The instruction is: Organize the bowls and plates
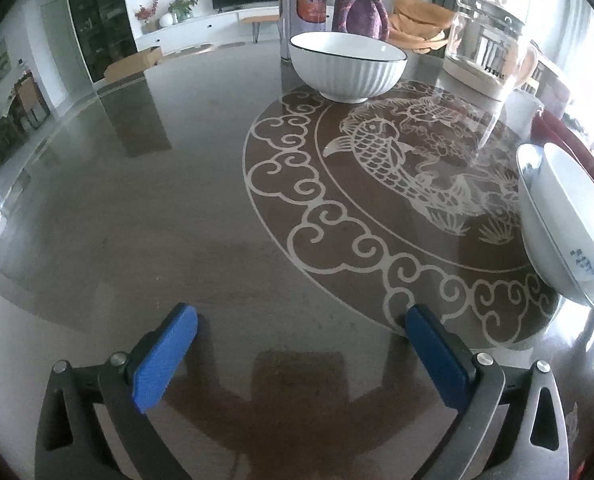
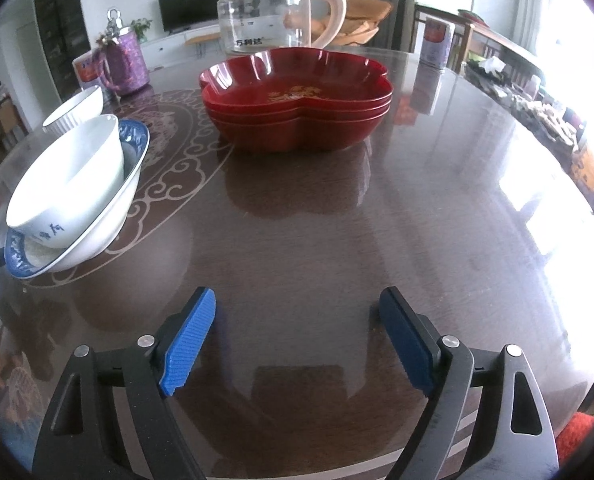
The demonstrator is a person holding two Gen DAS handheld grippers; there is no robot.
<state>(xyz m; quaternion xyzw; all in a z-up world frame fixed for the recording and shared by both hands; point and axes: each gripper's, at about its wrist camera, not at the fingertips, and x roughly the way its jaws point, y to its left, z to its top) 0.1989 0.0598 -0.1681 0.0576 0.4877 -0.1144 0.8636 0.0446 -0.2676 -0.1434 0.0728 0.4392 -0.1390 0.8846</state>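
Note:
A white ribbed bowl [image 1: 347, 68] with a dark rim stands upright at the far side of the glossy dark table [image 1: 137, 220]; it also shows small at the left [image 2: 75, 114]. A plain white bowl [image 2: 71, 182] sits tilted inside a wider blue-rimmed bowl [image 2: 109, 224], seen at the right edge too [image 1: 557, 240]. Stacked red flower-shaped plates [image 2: 297, 100] stand ahead of my right gripper. My left gripper [image 1: 301, 320] hangs open over bare table, holding nothing. My right gripper [image 2: 297, 304] is open too, empty, short of the red plates.
A glass kettle [image 2: 273, 12] with a cream handle stands behind the red plates. A purple mug [image 2: 127, 62] and a printed can [image 1: 303, 8] sit at the far side. Another can [image 2: 437, 42] stands far right. The table's edge curves away on the right.

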